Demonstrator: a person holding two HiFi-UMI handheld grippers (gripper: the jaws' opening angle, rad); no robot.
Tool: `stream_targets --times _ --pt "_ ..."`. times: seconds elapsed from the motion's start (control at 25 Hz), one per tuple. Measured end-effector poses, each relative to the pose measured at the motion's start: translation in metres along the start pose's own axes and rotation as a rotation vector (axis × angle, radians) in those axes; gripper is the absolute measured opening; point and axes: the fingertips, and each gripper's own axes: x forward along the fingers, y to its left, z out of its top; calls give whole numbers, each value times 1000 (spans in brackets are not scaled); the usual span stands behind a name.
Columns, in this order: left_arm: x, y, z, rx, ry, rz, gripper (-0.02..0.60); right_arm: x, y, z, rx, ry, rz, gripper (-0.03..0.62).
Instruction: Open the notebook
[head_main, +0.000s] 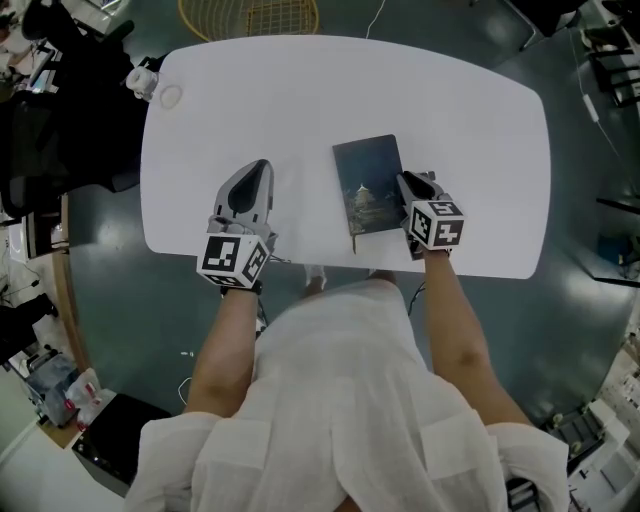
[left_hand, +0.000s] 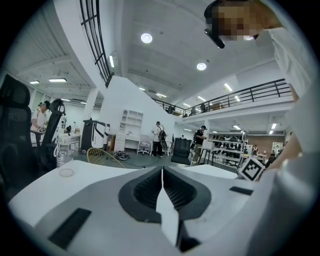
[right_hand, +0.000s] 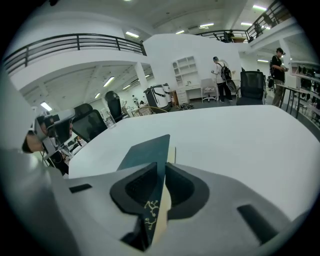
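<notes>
Dark teal notebook (head_main: 368, 183) lying flat on the white desk (head_main: 450, 130), right of the middle and close to the near edge, with some small pale artwork on the cover. Looks pretty much closed from the head view. Over in the right gripper view, same notebook (right_hand: 147, 152) seen edge-on, thin dark cover with a little gold squiggle on it running straight into the jaws, cream page edges showing just beside it. So: right hand-held gripper (head_main: 412, 185) parked at the notebook's right edge and clamped down on that cover (right_hand: 161, 167). Hard to say whether a few pages are caught in there too. Left hand-held gripper (head_main: 258, 170) resting on the desk off to the left of the notebook, clearly apart from it, not touching. Jaws pressed together with nothing between them, plain as day in its own view (left_hand: 162, 172). Further out, a clear bottle (head_main: 142, 80) right at the far-left corner of the desk and a small ring (head_main: 171, 96) just beside it. Beyond the far edge, a yellowish wicker chair (head_main: 250, 15). Big open hall with a few people standing around, way in the background of both gripper views.
</notes>
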Motion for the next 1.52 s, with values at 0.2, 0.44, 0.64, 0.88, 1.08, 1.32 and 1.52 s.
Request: stream_targets --times 0.2,0.44,0.64,0.88,1.08,1.32,1.52 --pt "-5 1 7 -4 -20 4 15 -14 13 13 -40 -30 -2 52" --pt "-16 2 21 -11 -57 9 15 -35 43 37 -125 -84 19 52" --pt "-29 7 31 -16 -73 17 15 -46 75 51 -164 -137 48 46" --pt "-43 17 35 -9 -82 33 15 -45 115 62 -201 -171 105 46" --pt "-58 27 39 -6 -91 46 15 -42 145 64 -204 -181 152 48" --pt "-71 36 37 -11 -95 59 15 -35 173 62 -218 -181 180 51" --pt "-79 44 40 -5 -100 73 15 -24 199 59 -251 -163 222 51"
